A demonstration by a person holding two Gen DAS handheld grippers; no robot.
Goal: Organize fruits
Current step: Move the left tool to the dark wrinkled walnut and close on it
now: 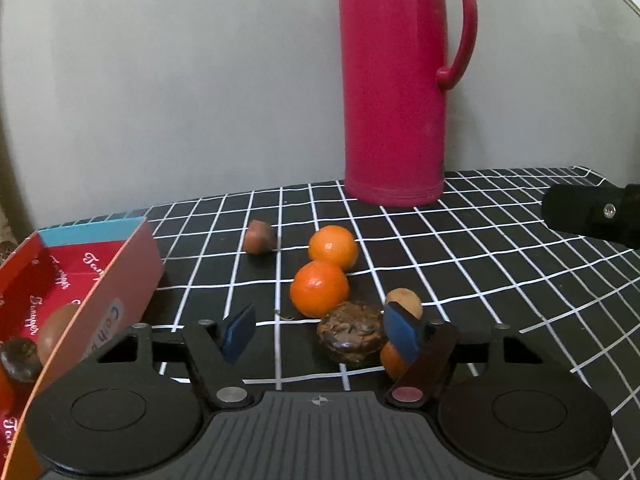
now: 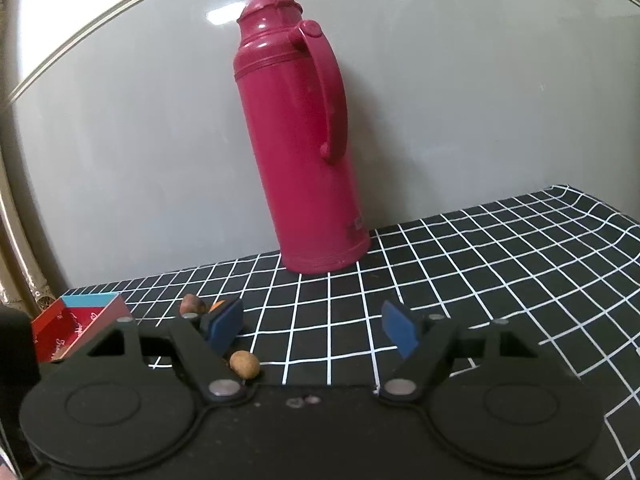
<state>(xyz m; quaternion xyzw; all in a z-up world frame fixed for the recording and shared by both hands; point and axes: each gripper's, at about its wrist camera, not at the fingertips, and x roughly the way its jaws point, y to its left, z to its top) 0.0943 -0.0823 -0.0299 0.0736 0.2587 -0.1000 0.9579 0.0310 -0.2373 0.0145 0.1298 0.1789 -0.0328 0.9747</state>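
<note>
In the left wrist view, two oranges (image 1: 319, 288) (image 1: 333, 247) lie on the black grid cloth, with a dark wrinkled fruit (image 1: 352, 334) in front, a tan fruit (image 1: 404, 301), a brown fruit (image 1: 260, 237) further back, and a third orange (image 1: 392, 358) behind the right finger. My left gripper (image 1: 320, 334) is open, low over the cloth, the dark fruit between its pads. A red box (image 1: 120, 276) at left holds a few fruits. My right gripper (image 2: 312, 326) is open and empty; a tan fruit (image 2: 244, 364) lies by its left finger.
A tall pink thermos (image 1: 394, 92) stands at the back against the wall; it also shows in the right wrist view (image 2: 304, 152). The red box (image 2: 80, 322) sits at far left there. The other gripper's black body (image 1: 592, 212) shows at the right edge.
</note>
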